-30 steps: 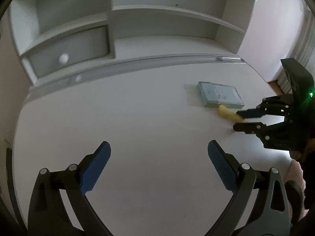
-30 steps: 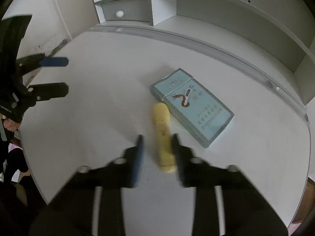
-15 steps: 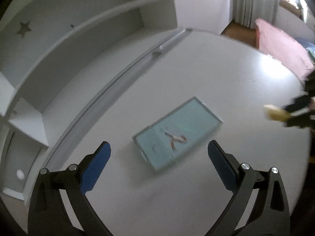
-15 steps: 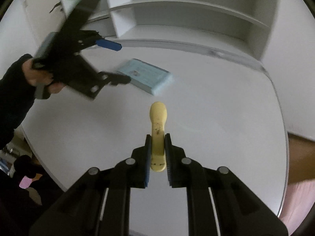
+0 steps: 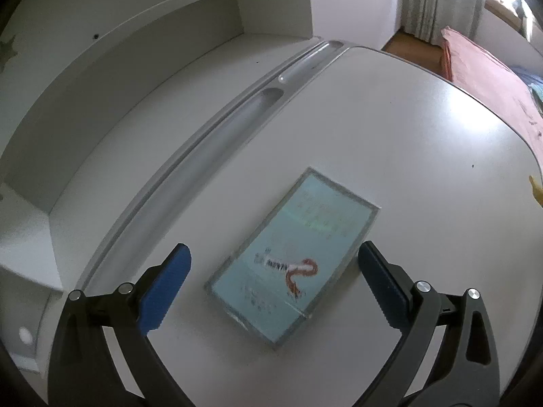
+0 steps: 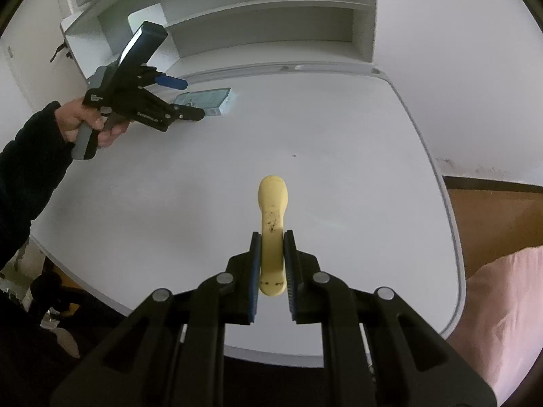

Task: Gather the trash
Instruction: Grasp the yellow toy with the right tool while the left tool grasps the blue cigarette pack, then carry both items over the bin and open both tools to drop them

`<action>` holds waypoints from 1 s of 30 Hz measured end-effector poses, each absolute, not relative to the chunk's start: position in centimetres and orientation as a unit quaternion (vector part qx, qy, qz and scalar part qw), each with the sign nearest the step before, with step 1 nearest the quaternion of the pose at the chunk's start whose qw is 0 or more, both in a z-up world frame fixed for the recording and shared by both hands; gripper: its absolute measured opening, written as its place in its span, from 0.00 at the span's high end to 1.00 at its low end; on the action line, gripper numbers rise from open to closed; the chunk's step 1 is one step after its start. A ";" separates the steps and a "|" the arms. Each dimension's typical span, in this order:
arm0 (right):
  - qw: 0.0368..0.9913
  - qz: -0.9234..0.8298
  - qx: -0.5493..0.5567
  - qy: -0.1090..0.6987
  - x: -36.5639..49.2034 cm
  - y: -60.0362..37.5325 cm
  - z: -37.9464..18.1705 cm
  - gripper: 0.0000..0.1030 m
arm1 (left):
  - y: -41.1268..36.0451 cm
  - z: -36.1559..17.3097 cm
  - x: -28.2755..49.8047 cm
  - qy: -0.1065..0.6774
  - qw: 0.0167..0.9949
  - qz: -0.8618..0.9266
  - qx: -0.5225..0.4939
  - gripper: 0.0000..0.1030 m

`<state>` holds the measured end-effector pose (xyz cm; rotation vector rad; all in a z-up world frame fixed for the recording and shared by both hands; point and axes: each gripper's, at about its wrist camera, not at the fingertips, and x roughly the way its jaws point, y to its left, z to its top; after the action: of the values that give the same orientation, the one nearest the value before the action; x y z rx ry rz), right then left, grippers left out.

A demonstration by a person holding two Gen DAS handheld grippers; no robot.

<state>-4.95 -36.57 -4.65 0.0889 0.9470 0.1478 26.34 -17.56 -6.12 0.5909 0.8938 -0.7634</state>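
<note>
A light blue cigarette pack lies flat on the white desk. My left gripper is open, its blue-padded fingers on either side of the pack's near end, close above it. The pack also shows in the right wrist view, partly hidden behind the left gripper. My right gripper is shut on a yellow banana-shaped piece and holds it above the desk. A bit of that yellow piece shows at the right edge of the left wrist view.
White shelving with a drawer stands at the back of the desk, behind a grooved rail. A pink bed cover and wooden floor lie beyond the desk's right edge.
My left gripper has moved in over the cigarette pack, which now lies between its open fingers. My right gripper has lifted the yellow piece away towards the desk's right front.
</note>
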 end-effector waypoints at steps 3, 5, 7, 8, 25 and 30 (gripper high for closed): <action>0.888 0.067 0.053 0.453 -5.5 -37.2 -4.6 0.87 | -18.0 -6.1 26.6 0.420 0.787 -0.361 0.272 0.07; 0.889 0.059 0.064 0.450 -5.6 -37.9 -4.8 0.87 | -18.3 -6.0 26.7 0.428 0.784 -0.367 0.261 0.20; 0.890 0.051 0.075 0.447 -6.3 -38.6 -4.8 0.87 | -18.6 -5.9 26.3 0.434 0.781 -0.370 0.254 0.29; 0.891 0.048 0.079 0.445 -6.5 -39.1 -4.9 0.87 | -18.8 -5.8 25.9 0.430 0.784 -0.365 0.260 0.29; 0.871 -0.162 0.215 0.411 -22.2 -53.3 -8.3 0.87 | -40.2 -3.4 7.4 0.383 0.728 -0.511 0.249 0.42; 0.841 -0.223 0.263 0.417 -27.9 -57.1 -11.5 0.87 | -46.9 -3.4 -1.2 0.357 0.667 -0.601 0.257 0.42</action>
<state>-27.86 -57.12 -11.53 0.5554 0.8823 -0.4708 -1.23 -46.85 -3.40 0.5801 0.8063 -1.3566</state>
